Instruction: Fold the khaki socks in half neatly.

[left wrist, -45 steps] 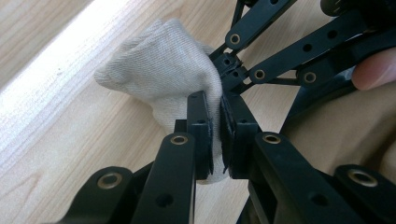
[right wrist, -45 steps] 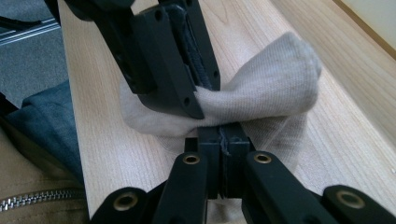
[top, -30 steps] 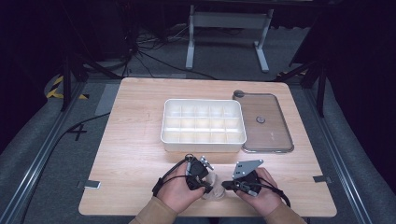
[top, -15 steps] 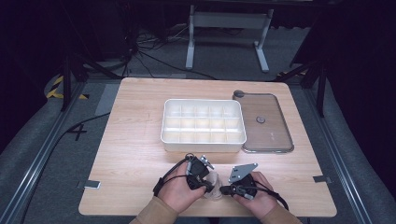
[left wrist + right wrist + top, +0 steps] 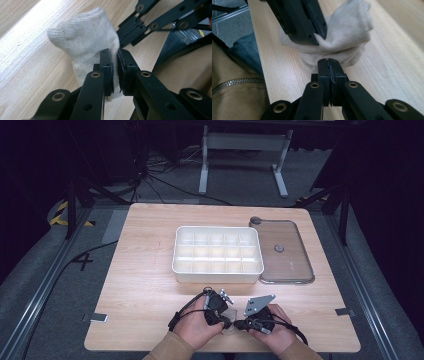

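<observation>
Sock [image 5: 228, 324] sat at the near table edge, pinned between both grippers. Left gripper [image 5: 115, 65] had its pads clamped on a fold of the knit, and most of the beige fabric bulged away past its tips. Right gripper [image 5: 328, 65] had its jaws pressed together on the sock's lower edge, tips pointing at the left one's. So the sock's long axis probably ran left to right between the two tips, both hands equally near. Further out, the white compartment tray [image 5: 176, 265] sat mid-table [image 5: 140, 285], with the clear lid [image 5: 300, 265] just beside it on the right.
</observation>
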### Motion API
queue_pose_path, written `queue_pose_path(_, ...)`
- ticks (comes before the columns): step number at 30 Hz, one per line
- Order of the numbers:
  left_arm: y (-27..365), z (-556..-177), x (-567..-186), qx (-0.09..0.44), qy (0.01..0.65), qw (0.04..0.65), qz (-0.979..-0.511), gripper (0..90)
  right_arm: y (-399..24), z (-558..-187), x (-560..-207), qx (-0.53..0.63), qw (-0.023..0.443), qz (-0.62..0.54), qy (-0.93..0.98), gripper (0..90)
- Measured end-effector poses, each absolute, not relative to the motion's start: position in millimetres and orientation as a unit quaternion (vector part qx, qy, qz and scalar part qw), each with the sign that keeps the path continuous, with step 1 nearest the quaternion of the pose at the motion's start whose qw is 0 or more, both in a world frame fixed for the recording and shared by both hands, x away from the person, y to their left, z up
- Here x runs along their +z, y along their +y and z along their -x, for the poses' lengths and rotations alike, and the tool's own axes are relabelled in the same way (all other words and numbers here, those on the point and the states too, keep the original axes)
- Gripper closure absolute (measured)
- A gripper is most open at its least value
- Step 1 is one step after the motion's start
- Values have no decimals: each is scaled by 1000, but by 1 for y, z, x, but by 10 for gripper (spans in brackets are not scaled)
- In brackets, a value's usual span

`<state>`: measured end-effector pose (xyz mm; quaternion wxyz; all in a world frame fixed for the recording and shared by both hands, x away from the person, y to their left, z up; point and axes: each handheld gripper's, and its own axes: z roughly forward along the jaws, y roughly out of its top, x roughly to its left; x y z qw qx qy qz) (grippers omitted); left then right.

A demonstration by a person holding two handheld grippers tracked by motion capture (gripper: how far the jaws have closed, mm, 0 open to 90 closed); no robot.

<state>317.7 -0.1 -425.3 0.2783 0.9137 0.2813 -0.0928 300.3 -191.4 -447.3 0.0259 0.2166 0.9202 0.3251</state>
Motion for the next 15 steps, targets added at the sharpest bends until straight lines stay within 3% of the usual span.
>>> queue_pose_path(7,-2,-317,-426,-88,283,281,-913,822,-200,-302,-422,381,65,-228,894,899)
queue_pose_path(15,-3,-316,-427,-85,281,282,-913,819,-185,-306,-421,410,73,-225,881,899)
